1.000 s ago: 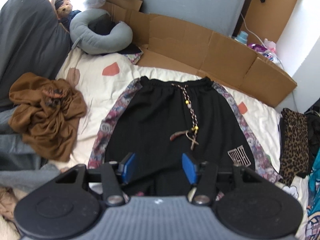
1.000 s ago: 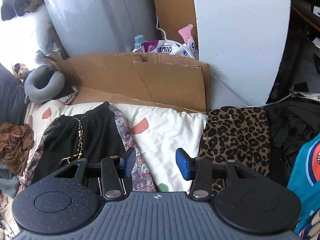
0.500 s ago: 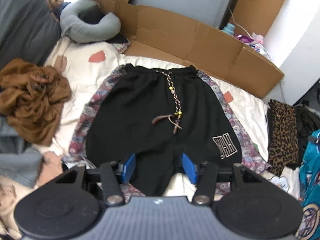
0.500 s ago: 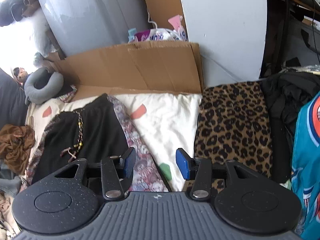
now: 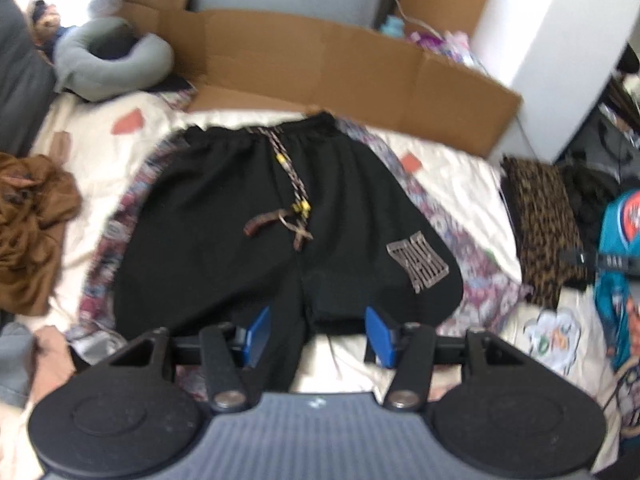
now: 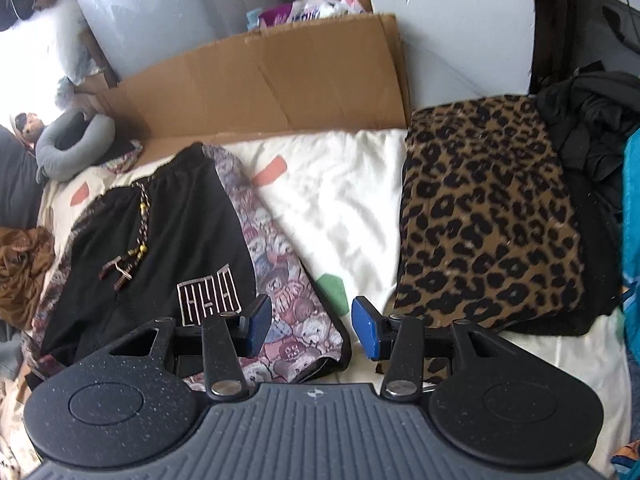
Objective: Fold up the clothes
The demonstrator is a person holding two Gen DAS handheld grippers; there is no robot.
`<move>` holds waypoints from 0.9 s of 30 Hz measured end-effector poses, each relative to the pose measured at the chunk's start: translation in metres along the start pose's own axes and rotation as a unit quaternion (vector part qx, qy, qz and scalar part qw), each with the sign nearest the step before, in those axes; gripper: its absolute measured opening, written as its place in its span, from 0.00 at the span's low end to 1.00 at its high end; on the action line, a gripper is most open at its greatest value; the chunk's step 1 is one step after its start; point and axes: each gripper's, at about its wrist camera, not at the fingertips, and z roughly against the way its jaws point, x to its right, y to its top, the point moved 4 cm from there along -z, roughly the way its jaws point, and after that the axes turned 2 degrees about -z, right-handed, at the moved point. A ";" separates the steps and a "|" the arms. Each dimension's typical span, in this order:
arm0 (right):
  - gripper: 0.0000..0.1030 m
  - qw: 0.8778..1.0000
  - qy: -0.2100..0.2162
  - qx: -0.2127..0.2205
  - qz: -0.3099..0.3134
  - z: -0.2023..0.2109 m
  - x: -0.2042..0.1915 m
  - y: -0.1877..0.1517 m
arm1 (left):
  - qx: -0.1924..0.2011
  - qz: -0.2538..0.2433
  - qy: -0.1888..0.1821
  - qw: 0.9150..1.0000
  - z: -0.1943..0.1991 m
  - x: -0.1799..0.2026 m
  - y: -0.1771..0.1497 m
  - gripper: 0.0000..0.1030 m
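Black shorts (image 5: 240, 216) with patterned side panels, a beaded drawstring and a grey logo lie flat on the cream bedsheet (image 5: 460, 176), waistband at the far side. My left gripper (image 5: 316, 332) hovers open above the leg hems near the crotch, nothing between its blue pads. In the right wrist view the same shorts (image 6: 180, 232) lie to the left. My right gripper (image 6: 310, 326) stands open over the patterned hem of the right leg (image 6: 288, 304), empty. A folded leopard-print garment (image 6: 488, 216) lies to its right.
Cardboard sheets (image 5: 320, 60) stand along the far side of the bed. A grey neck pillow (image 5: 108, 60) and a crumpled brown garment (image 5: 28, 224) lie at the left. Dark clothes (image 6: 592, 120) and a teal garment (image 5: 624, 264) are piled at the right.
Both grippers have pulled back toward the near edge of the bed, so the shorts' hems now show in front of them. The left view is blurred. Both stay open.
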 end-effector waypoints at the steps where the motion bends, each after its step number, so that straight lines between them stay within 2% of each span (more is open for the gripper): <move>1: 0.50 1.000 -0.001 -0.001 0.001 -0.005 0.000 -0.002 | -0.007 -0.006 -0.007 1.000 -0.009 0.002 -0.006 0.54; 4: 0.50 1.000 -0.008 -0.008 0.010 -0.019 -0.001 -0.008 | -0.025 -0.012 -0.021 0.999 -0.035 0.006 -0.024 0.54; 14: 0.50 0.996 -0.045 -0.041 0.063 -0.062 -0.002 -0.019 | -0.050 0.031 -0.065 0.996 -0.108 0.008 -0.067 0.54; 22: 0.50 0.995 -0.058 -0.041 0.063 -0.073 0.003 -0.025 | -0.045 0.017 -0.102 0.994 -0.137 0.019 -0.079 0.54; 27: 0.49 0.995 -0.058 -0.058 0.048 -0.086 0.009 -0.034 | -0.045 0.008 -0.107 0.993 -0.145 0.021 -0.083 0.54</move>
